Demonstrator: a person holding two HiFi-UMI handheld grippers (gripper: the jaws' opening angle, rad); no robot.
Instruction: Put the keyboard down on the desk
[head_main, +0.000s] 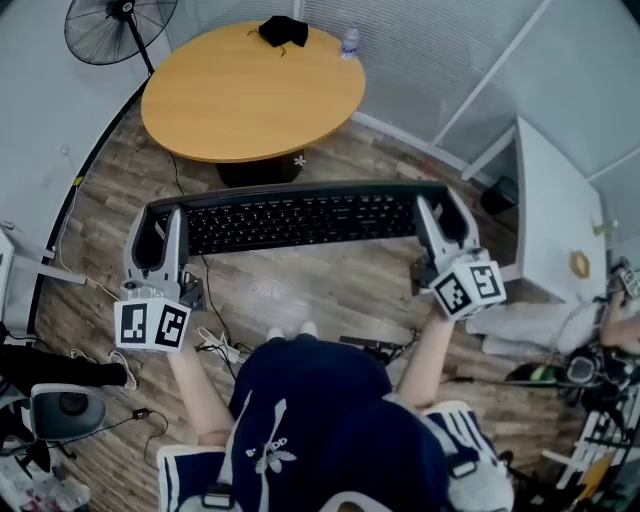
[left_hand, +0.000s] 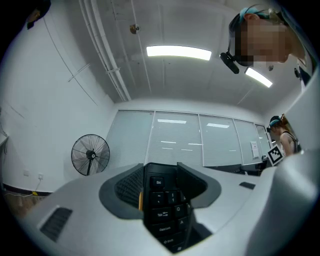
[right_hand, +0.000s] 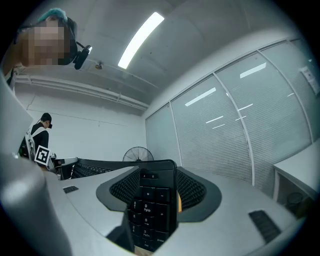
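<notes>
keyboard (head_main: 300, 218): black, full-size, long and flat, keys up. one short end clamped in the left gripper (head_main: 165, 228) jaws, the other in the right gripper (head_main: 443, 215) jaws, likely so it stays level without sagging. hangs over floor (head_main: 330, 285); round counter (head_main: 250, 100) lies beyond the jaws.

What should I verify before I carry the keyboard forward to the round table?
1. Left gripper clamps the keyboard at its Esc end: ok.
2. Right gripper clamps its number-pad end: ok.
3. Keyboard held about level: ok.
4. Bare space on the round wooden table: ok; the black object and bottle sit at its far edge.
5. Keyboard above the table: not ok; it hangs over the floor, short of the table.
</notes>
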